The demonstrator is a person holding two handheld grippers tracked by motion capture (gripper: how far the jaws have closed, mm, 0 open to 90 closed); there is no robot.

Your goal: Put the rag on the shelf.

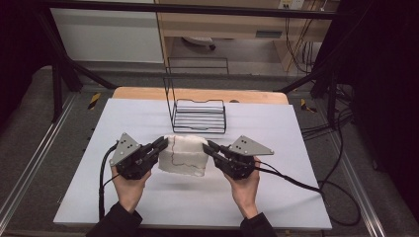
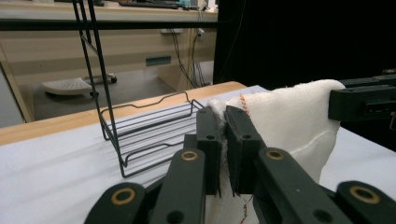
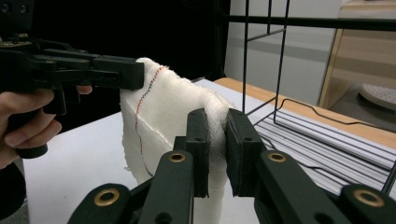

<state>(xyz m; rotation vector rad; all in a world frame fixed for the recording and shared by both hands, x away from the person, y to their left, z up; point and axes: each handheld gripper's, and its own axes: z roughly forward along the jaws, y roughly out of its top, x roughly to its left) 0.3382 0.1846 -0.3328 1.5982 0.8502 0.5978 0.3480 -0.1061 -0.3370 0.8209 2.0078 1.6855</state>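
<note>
Your hands come first: the left gripper (image 1: 160,146) and right gripper (image 1: 209,147) each pinch a top corner of the white cloth (image 1: 183,156), jaws nearly closed. It hangs stretched between them above the table (image 1: 89,187), long edge running left to right, with the wire rack (image 1: 199,116) straight beyond and equally near both hands.

Two black tongs, left (image 1: 159,147) and right (image 1: 211,148), each carry a grey three-cornered screwed plate, brass-ringed pivots and a black trailing cable; dark sleeves cover both wrists.
</note>
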